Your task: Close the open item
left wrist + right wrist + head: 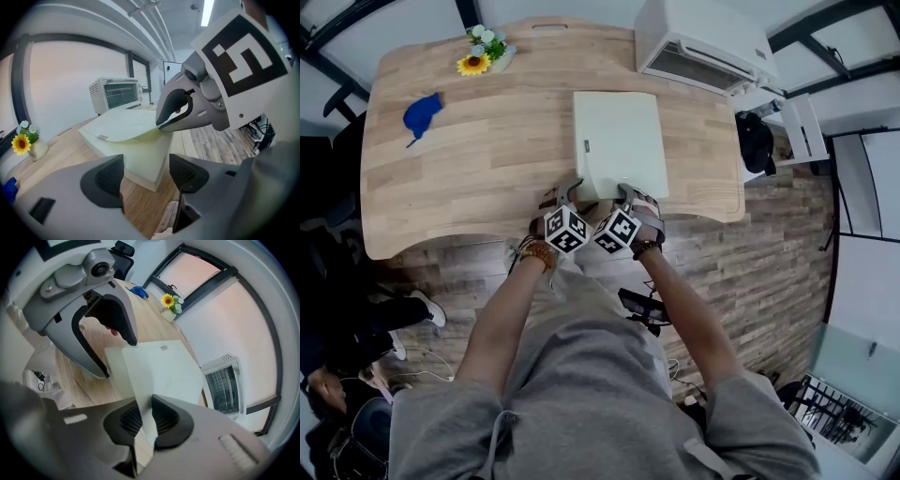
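Observation:
A flat white case (619,141) lies on the wooden table (478,178), its near edge at the table's front. Its thin pale cover (159,366) is lifted a little at the near corner, bowed above the base (140,154). My right gripper (630,195) (146,420) is shut on that cover's edge, which runs between both pads. In the left gripper view, the right gripper's fingertips (161,123) pinch the cover's corner. My left gripper (567,192) (146,176) stands open just left of it, short of the case's front edge, nothing between its pads.
A white toaster oven (703,42) stands at the table's back right. A sunflower vase (478,56) and a blue cloth (422,114) sit at the back left. The person stands against the table's front edge. Another person's shoes (417,314) are on the floor at left.

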A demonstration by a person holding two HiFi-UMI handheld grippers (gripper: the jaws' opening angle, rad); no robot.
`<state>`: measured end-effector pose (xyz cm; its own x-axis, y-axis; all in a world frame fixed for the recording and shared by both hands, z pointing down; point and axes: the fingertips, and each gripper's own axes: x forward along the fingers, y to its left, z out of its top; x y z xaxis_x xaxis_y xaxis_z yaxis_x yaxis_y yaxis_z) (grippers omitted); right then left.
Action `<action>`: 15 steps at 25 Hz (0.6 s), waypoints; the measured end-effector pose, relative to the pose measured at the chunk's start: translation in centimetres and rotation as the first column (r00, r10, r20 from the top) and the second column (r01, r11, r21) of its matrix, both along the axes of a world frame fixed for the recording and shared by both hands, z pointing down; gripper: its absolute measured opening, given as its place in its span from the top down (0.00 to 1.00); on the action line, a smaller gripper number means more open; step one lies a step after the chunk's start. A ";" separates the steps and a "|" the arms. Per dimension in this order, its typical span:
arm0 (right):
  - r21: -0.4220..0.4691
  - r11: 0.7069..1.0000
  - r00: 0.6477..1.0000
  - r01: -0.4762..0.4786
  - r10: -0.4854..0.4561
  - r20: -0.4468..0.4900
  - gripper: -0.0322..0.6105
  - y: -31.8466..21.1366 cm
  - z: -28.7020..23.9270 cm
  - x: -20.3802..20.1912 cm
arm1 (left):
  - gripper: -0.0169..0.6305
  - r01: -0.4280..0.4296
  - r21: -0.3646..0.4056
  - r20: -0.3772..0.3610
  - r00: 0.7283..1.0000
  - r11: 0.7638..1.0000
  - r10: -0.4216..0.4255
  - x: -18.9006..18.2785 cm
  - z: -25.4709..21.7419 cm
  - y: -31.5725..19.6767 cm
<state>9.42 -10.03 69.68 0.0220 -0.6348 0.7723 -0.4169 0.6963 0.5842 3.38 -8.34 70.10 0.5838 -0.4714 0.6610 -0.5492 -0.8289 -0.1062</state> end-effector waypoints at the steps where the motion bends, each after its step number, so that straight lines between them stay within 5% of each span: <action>1: -0.002 1.000 1.000 0.000 0.000 0.001 0.89 0.0 0.0 0.0 | 0.50 -0.004 0.002 0.002 1.000 1.000 0.004 0.0 0.0 0.0; 11: -0.020 1.000 0.999 0.020 -0.020 -0.029 0.89 -0.3 0.6 -0.5 | 0.50 -0.025 -0.012 -0.022 0.999 1.000 0.025 0.1 0.0 0.3; 15: -0.041 0.999 0.999 0.026 -0.027 -0.034 0.89 0.0 1.3 -0.7 | 0.50 -0.054 -0.131 -0.106 0.994 0.990 0.040 -0.4 -0.3 0.8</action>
<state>8.70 -10.05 70.95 0.0327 -0.6035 0.7967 -0.3780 0.7304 0.5688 2.96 -7.58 69.75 0.6712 -0.3536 0.6515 -0.5117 -0.8569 0.0621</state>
